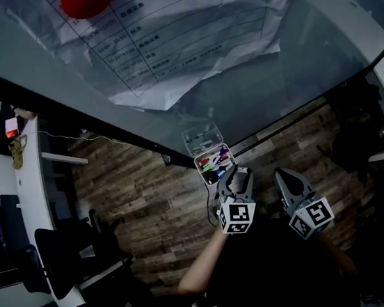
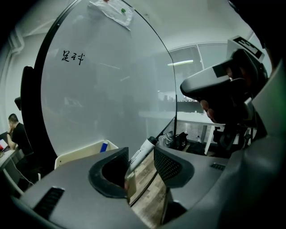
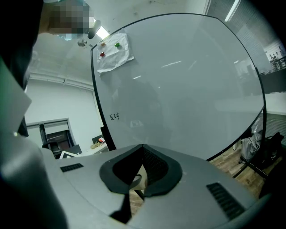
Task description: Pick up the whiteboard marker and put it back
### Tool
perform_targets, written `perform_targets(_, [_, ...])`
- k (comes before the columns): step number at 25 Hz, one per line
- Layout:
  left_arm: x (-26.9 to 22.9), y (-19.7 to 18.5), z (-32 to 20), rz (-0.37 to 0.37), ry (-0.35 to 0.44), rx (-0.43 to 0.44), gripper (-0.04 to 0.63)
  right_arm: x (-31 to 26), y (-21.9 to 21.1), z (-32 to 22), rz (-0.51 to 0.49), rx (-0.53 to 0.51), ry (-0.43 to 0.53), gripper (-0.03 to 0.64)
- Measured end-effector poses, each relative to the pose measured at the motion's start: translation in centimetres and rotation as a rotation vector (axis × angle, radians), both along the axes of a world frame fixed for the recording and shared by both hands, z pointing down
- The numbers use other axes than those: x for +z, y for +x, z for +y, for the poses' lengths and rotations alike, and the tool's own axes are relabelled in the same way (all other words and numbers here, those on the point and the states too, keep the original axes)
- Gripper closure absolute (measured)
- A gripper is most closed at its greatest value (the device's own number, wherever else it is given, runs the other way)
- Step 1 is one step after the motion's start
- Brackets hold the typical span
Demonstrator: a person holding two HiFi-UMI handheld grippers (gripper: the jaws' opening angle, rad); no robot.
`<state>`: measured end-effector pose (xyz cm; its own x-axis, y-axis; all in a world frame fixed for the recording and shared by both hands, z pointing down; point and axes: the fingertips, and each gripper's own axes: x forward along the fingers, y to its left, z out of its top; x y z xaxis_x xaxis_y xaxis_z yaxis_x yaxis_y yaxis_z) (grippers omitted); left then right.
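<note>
The head view looked steeply down from above the person. The whiteboard lay across the top of the frame, the wooden floor mid-frame, and the left gripper and right gripper low, right of centre. Each gripper view sat close behind its own jaws: the left's faced along the board, the right's tilted up at it. All three shared the board and its pinned paper sheet.

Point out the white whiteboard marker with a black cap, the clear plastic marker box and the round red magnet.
white whiteboard marker with a black cap (image 2: 142,151): left gripper view, middle of its barrel.
clear plastic marker box (image 1: 197,162): head view, its left rim.
round red magnet (image 1: 88,0): head view, its centre.
</note>
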<state>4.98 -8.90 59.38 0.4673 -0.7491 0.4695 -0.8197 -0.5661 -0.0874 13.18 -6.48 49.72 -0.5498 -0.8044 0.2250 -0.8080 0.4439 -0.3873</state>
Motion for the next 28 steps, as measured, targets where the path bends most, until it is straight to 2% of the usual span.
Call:
perform_targets(6, [-0.6, -1.0, -0.3, 0.054, 0.004, -0.055, 0.43, -0.2, 0.1, -0.5, 0.001, 0.003, 0.005, 0.603])
perform_targets(13, [-1.7, -1.9, -0.7, 0.089, 0.055, -0.082, 0.456, -0.1, -0.6, -0.6, 0.001, -0.01, 0.008, 0.603])
perform_targets(28, [-2.6, -4.4, -1.0, 0.086, 0.116, -0.174, 0.509, -0.1, -1.3, -0.9, 0.006, -0.033, 0.016, 0.603])
